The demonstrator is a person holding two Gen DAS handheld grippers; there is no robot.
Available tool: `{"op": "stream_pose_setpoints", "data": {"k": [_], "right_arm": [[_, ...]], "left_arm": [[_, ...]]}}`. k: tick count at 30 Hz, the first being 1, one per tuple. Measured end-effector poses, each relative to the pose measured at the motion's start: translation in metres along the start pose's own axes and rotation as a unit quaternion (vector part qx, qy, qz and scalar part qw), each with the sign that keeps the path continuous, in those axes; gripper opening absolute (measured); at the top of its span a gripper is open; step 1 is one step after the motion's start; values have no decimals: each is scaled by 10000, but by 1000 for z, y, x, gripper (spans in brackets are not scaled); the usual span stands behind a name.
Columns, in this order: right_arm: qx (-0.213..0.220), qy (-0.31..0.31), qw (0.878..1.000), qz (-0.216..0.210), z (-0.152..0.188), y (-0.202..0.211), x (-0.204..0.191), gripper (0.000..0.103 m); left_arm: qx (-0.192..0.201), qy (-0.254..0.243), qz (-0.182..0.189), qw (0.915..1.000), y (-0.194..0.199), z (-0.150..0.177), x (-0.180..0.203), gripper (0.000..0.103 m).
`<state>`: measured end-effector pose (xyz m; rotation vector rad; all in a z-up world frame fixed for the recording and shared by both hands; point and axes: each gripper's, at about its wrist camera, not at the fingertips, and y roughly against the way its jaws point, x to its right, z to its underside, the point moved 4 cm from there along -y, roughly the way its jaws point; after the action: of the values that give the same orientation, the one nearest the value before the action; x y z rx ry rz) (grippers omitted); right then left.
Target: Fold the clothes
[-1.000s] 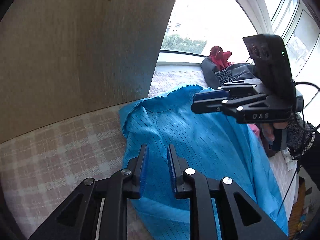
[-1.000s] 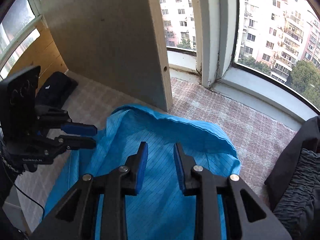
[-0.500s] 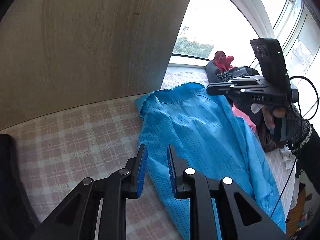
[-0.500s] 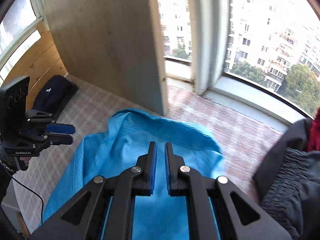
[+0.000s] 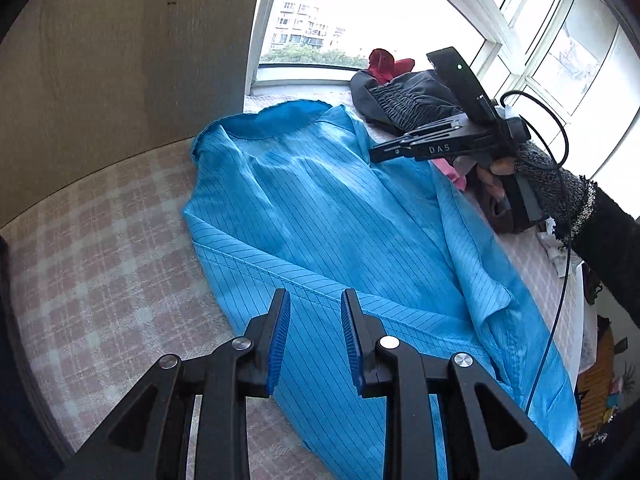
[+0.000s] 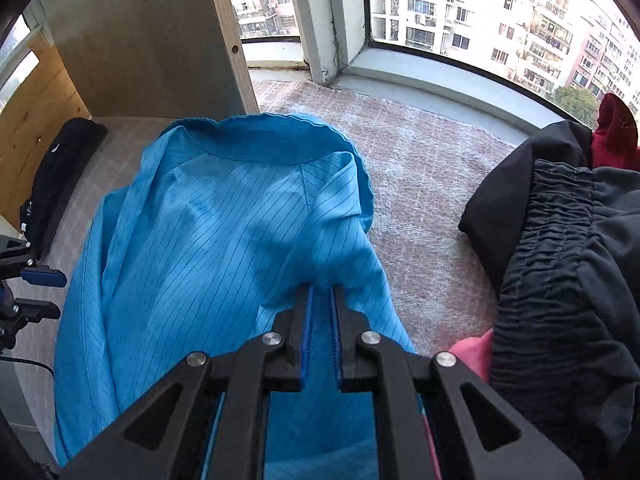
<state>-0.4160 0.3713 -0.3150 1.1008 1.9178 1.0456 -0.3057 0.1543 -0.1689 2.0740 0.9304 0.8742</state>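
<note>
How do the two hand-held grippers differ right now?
The left hand-held gripper has its fingers spread and holds nothing, hovering over the blue garment. The right hand-held gripper has its fingers nearly together, pinching a fold of that garment. Both are black with blue ribbed pads.

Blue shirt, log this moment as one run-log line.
blue shirt: spread on bed | right gripper: shut on shirt edge | left gripper: open above hem | stage: fold starting

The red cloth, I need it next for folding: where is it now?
The red cloth lies at the far right by the window, on top of the dark clothes pile, right of the blue garment.
</note>
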Motion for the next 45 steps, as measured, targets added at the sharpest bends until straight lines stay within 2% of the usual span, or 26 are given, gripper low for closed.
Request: {"op": "stream_pose_setpoints", "data": {"k": [4,7,9,12,14,17,21,23,26,29,31,32,36,39,42,45], "right_arm": [[226,-136,9996,-33,-20,5,6,9],[-78,-93,9995,289,-33,-25,13,9],[-78,-26,9985,544,-38,-30,13,8],[168,-76,9974,690,-37,-4,8,9],[361,90,9972,651,-24,28,-5,17],[613,135,9978,212,20,86,-29,32],[442,12,9979,-474,116,135,-68,34],[165,68,9980,-609,168,141,-94,34],[-325,160,9961,-805,228,125,-131,34],[-720,233,9910,-1107,265,101,-158,34],[-899,280,9889,-1149,279,97,-166,34],[-827,257,9893,-1173,285,107,-165,34],[125,-10,9901,-1401,308,188,-154,34],[407,19,9856,-1643,348,231,-165,34],[273,266,9811,-1898,391,226,-200,34],[10,584,9814,-1829,419,186,-233,34]], "left_arm": [[45,86,-44,9999,8,6,-2,25],[86,201,-132,9997,15,9,-9,25],[111,263,-182,9994,21,12,-13,25],[76,331,-153,9993,30,20,-14,25],[80,317,-140,9994,40,29,-10,25],[93,412,45,9991,58,50,-1,25],[31,644,360,9973,81,93,20,25],[-51,776,609,9951,88,116,37,25],[-234,859,882,9921,96,148,71,25],[-256,896,970,9909,111,183,106,25],[-172,1108,929,9893,130,205,119,25],[-95,1236,848,9887,142,216,123,25],[266,1607,413,9858,199,266,131,25],[456,1793,184,9826,228,300,144,25],[413,1700,-45,9846,230,328,170,25],[232,1671,23,9857,216,351,196,25]]}}
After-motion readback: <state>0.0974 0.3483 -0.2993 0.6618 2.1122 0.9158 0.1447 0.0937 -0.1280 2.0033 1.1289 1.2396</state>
